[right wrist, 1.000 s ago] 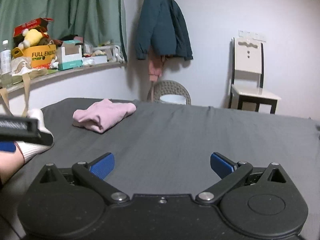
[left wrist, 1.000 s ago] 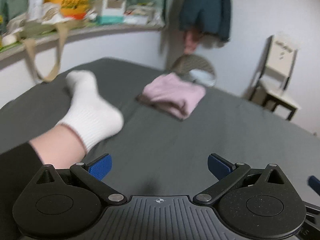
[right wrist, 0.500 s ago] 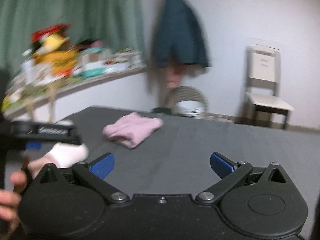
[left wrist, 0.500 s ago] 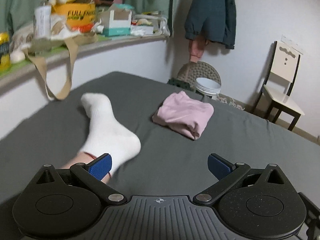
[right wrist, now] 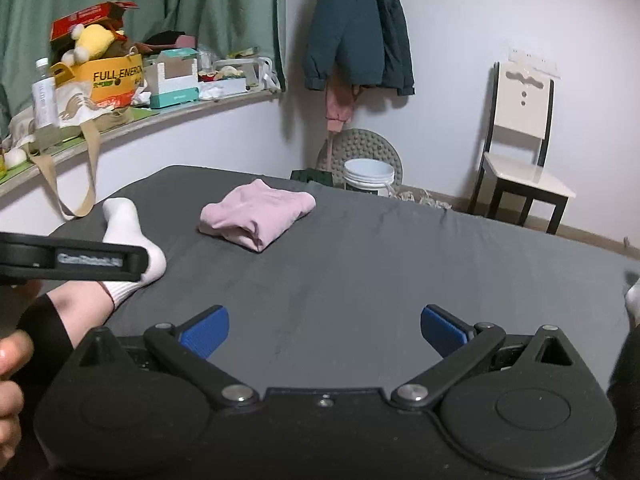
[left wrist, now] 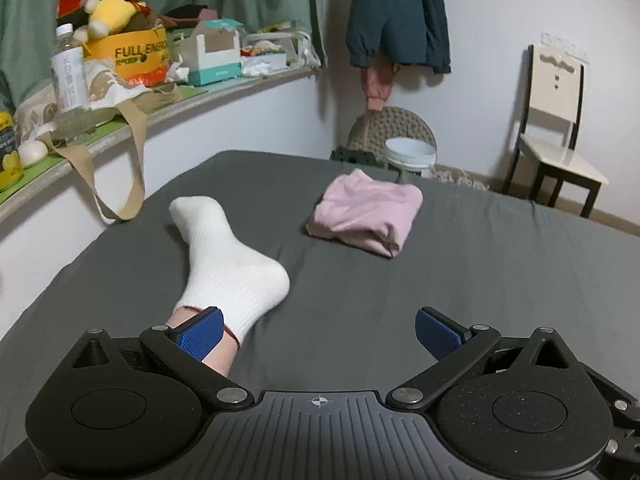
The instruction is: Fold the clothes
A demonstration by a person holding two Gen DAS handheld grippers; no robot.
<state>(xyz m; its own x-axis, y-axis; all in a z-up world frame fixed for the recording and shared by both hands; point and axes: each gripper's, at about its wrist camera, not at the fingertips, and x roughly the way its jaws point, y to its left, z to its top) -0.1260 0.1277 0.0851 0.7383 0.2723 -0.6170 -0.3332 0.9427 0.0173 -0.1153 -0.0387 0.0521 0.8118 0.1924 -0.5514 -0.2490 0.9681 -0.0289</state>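
Pink garment (left wrist: 366,216): folded, lying on the grey bed (left wrist: 500,264), far side. Person's foot in white sock (left wrist: 228,264): resting left of it, apart. Left gripper (left wrist: 320,332): fingers spread wide, holding nothing. Right gripper (right wrist: 325,328): likewise wide apart, empty, above the bed.

Bare gray sheet (right wrist: 360,264) lies open; socked foot (left wrist: 228,264) blocks the left, seemingly.

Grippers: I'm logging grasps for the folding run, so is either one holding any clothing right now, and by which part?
Nothing is held. The left gripper and right gripper are both open over the grey sheet; the folded pink garment lies untouched.
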